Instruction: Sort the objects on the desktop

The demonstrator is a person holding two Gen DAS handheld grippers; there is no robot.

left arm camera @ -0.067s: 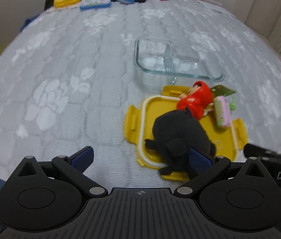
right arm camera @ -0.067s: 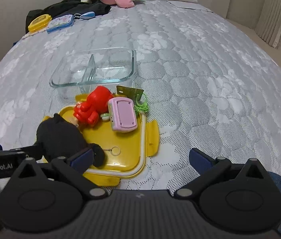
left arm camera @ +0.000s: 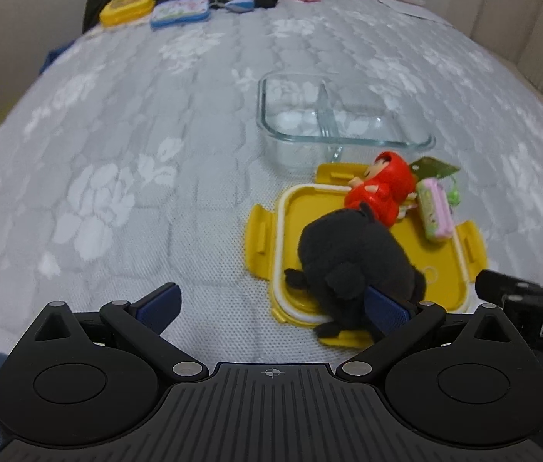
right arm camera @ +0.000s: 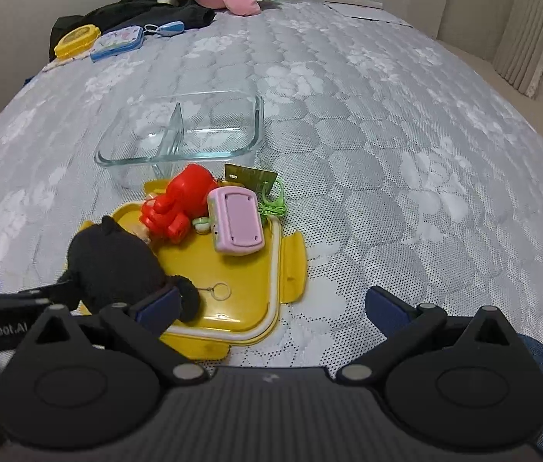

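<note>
Still unmoved, both tongs, left (left arm camera: 271, 304) and right (right arm camera: 271, 304), gape wide beside the black plush (left arm camera: 352, 265).

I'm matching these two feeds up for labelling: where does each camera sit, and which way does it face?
Left wrist: sits on the left gripper, low over the bed, facing forward; the yellow lid with toys lies right of centre. Its own open fingers show, plus denim at the bottom-left.
Right wrist: sits on the right gripper, facing forward; the lid lies left of centre. Its own open fingers show, plus denim at the bottom-right.
Shared: black plush, red figure, glass dish, and each view shows the other gripper at its edge.
</note>
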